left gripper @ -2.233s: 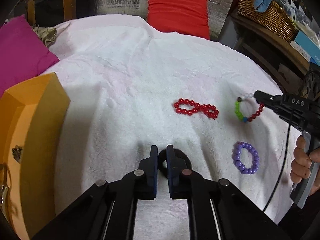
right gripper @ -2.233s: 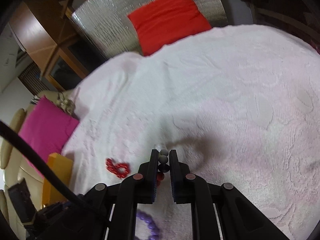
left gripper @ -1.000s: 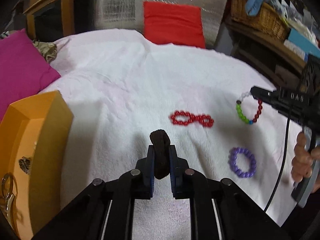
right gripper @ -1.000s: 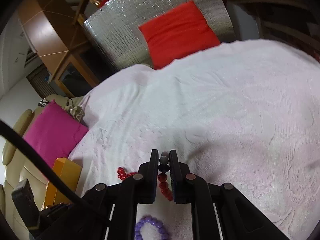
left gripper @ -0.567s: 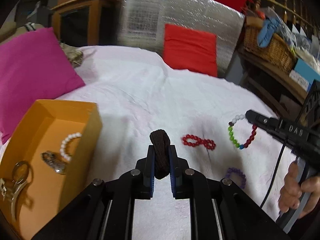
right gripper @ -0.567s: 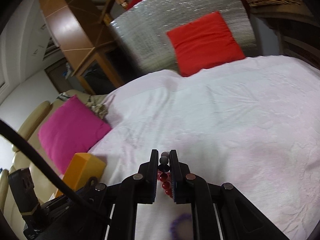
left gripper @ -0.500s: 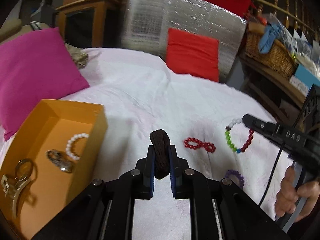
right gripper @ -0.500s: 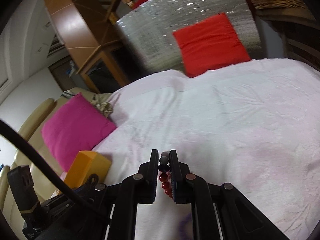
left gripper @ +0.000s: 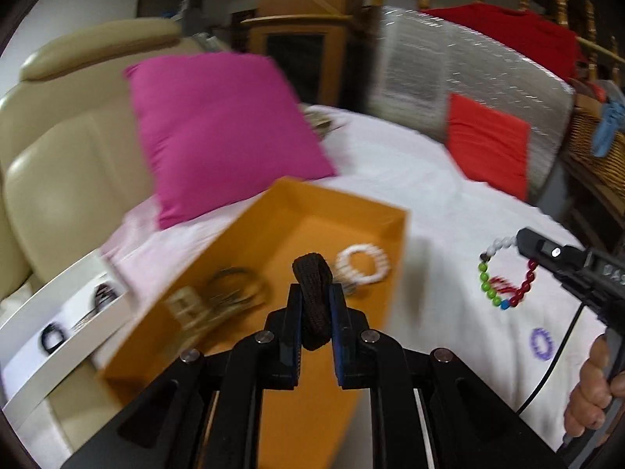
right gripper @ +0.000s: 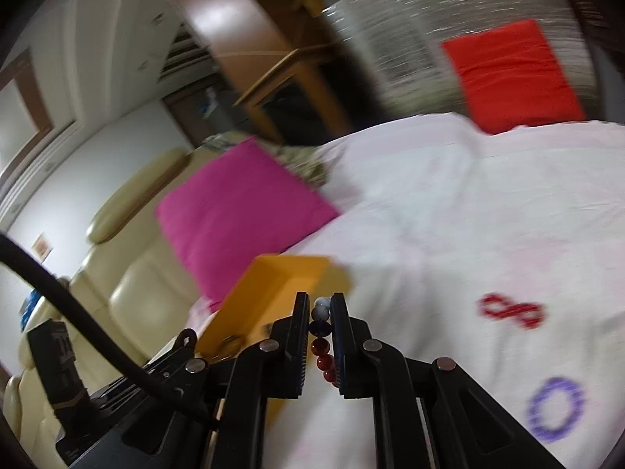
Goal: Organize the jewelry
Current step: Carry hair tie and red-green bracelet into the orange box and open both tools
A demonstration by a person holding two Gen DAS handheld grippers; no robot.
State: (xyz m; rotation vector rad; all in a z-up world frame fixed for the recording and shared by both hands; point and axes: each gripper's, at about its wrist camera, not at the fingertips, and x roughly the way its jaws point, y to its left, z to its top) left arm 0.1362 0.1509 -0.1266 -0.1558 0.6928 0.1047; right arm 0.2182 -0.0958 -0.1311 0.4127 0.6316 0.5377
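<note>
Left wrist view first: the left gripper (left gripper: pixel 314 314) is clamped tight on a dark brown fabric band (left gripper: pixel 311 299), which stands up between the jaws, right over the orange box (left gripper: pixel 343 211). Down in that box lie a white bead bracelet (left gripper: pixel 364 264) and some blurred metal pieces (left gripper: pixel 234 293) I cannot make out. The box sits on the white bedspread (left gripper: pixel 437 195), with a pink cushion (left gripper: pixel 222 129) behind it and a red cushion (left gripper: pixel 488 144) further back. Off to the right, the right gripper (left gripper: pixel 523 240) carries a multicoloured bead bracelet (left gripper: pixel 504 277) dangling from its tip, a hand (left gripper: pixel 593 387) on its handle. A purple bracelet (left gripper: pixel 542 343) rests on the bedspread below.

Right wrist view now: the right gripper (right gripper: pixel 322 318) is pinched narrow on the multicoloured bead bracelet (right gripper: pixel 321 332), beads stacked between the jaws. Orange box (right gripper: pixel 281 285) just ahead and to the left. On the bedspread (right gripper: pixel 449 215) to the right, a red bracelet (right gripper: pixel 511 310) twisted into a figure eight, and the purple bracelet (right gripper: pixel 556 408) nearer the camera, both blurred.
</note>
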